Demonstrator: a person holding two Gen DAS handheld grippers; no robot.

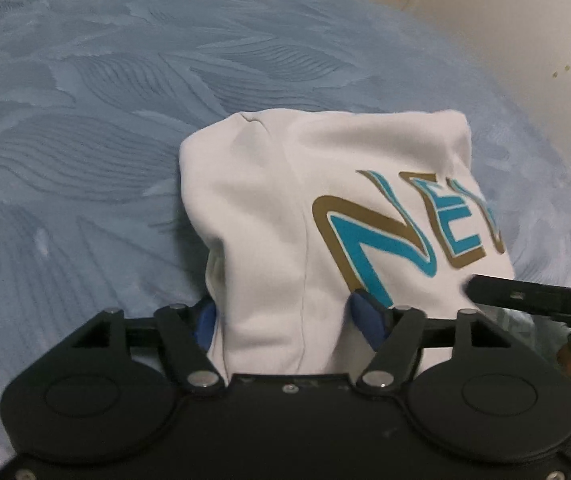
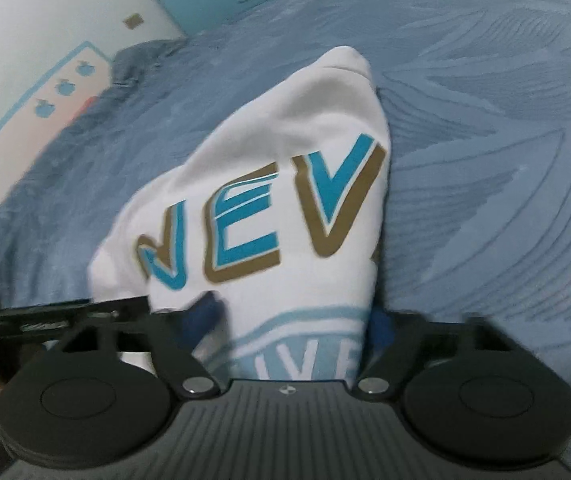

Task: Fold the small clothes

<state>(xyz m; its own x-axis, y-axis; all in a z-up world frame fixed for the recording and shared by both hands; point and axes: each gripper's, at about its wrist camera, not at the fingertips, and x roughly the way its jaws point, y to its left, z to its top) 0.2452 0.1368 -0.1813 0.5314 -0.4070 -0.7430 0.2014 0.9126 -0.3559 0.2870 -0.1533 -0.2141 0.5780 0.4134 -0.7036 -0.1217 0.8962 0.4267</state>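
The left tool (image 1: 289, 320) is clamped on a white sweatshirt (image 1: 285, 208), its blue pads (image 1: 369, 320) pinching the cloth on both sides. The right tool (image 2: 293, 320) grips the same white sweatshirt (image 2: 269, 152) the same way, near an edge that carries a pale blue printed band. Each tool seems to hold one end of the near edge, so the garment probably stays spread between them instead of bunching.

From both tools the sweatshirt runs forward and away, its far end draped down toward the blue patterned bedspread (image 1: 85, 140); whether that end rests on the bed I cannot tell. The teal and gold lettering (image 2: 261, 220) faces up, ahead of the right tool's pads, so the printed front lies outermost.

In the left wrist view the right tool's black finger (image 1: 533, 296) reaches in from the right, close to the cloth's corner, so the two grips sit near each other.

Judging by this hold, the step is a lift-and-carry fold: the near edge raised so it can be laid over the far part. The thick fabric should hang heavily and may sag between the grips.
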